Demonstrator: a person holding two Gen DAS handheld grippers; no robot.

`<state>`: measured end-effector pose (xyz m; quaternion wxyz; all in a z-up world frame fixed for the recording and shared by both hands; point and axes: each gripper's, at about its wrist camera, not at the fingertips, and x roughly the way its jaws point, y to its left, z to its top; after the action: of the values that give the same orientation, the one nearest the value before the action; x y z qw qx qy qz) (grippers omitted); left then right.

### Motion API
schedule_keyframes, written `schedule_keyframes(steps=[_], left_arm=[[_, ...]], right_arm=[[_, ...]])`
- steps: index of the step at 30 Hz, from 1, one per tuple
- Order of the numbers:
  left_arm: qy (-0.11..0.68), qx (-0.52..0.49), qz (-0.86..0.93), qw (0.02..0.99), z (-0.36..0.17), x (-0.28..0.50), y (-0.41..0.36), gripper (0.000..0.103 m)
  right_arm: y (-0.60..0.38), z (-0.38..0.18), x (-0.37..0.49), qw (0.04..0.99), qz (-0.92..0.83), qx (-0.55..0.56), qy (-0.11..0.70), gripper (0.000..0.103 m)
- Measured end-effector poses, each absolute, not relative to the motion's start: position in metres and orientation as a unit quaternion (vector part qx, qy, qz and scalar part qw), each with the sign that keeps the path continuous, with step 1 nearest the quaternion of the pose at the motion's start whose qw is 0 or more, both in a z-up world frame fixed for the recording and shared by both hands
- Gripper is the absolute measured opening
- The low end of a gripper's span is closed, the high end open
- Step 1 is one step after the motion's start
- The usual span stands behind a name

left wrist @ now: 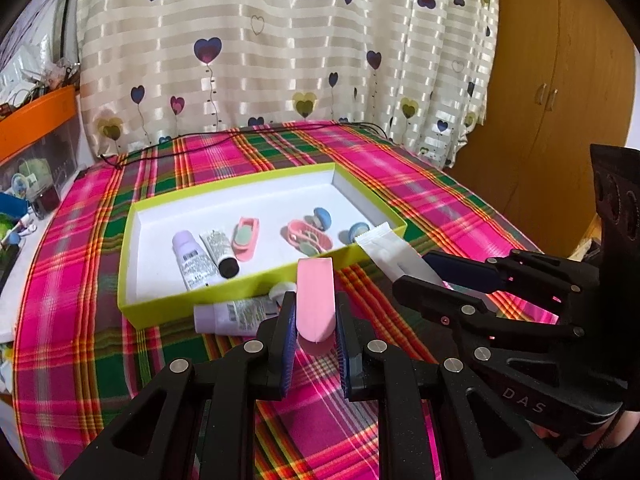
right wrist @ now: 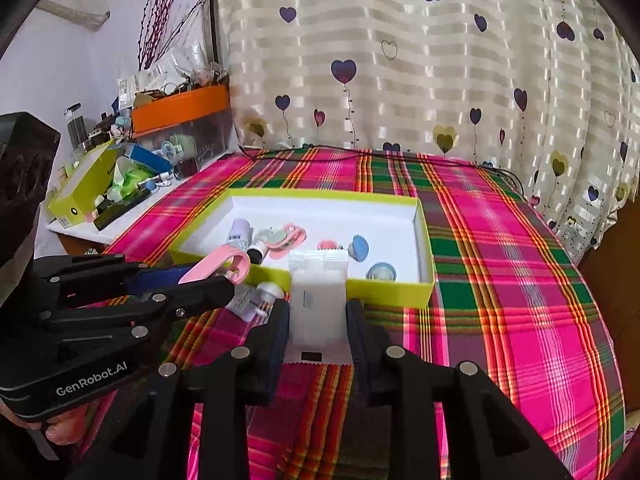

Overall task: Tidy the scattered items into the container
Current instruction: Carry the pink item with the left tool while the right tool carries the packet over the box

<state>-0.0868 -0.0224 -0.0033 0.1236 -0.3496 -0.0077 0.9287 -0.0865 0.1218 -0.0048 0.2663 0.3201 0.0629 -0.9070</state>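
Note:
My left gripper [left wrist: 316,302] is shut on a pink clip [left wrist: 315,300], held above the plaid cloth just in front of the lime-green box [left wrist: 256,285]. My right gripper [right wrist: 318,312] is shut on a white sachet [right wrist: 318,292], also just short of the box's front wall [right wrist: 392,293]. Each gripper shows in the other's view: the right gripper [left wrist: 420,270] with the sachet [left wrist: 384,246], the left gripper [right wrist: 208,278] with the clip [right wrist: 218,265]. Inside the box lie two small tubes, pink clips and blue round pieces. A purple tube [left wrist: 236,316] lies on the cloth outside the front wall.
A black cable [left wrist: 240,136] runs along the table's far edge under the heart-patterned curtain. To the left stands a cluttered side table with an orange bin [right wrist: 180,106] and another lime box [right wrist: 84,188]. A wooden wardrobe [left wrist: 560,100] is on the right.

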Motion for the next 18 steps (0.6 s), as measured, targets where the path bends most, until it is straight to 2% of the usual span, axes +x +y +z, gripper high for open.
schedule_keyframes(steps=[18], left_arm=[[-0.020, -0.321, 0.941, 0.101, 0.018, -0.114, -0.042, 0.018]], right_arm=[[0.111, 0.013, -0.110, 0.267, -0.914, 0.297, 0.065, 0.030]])
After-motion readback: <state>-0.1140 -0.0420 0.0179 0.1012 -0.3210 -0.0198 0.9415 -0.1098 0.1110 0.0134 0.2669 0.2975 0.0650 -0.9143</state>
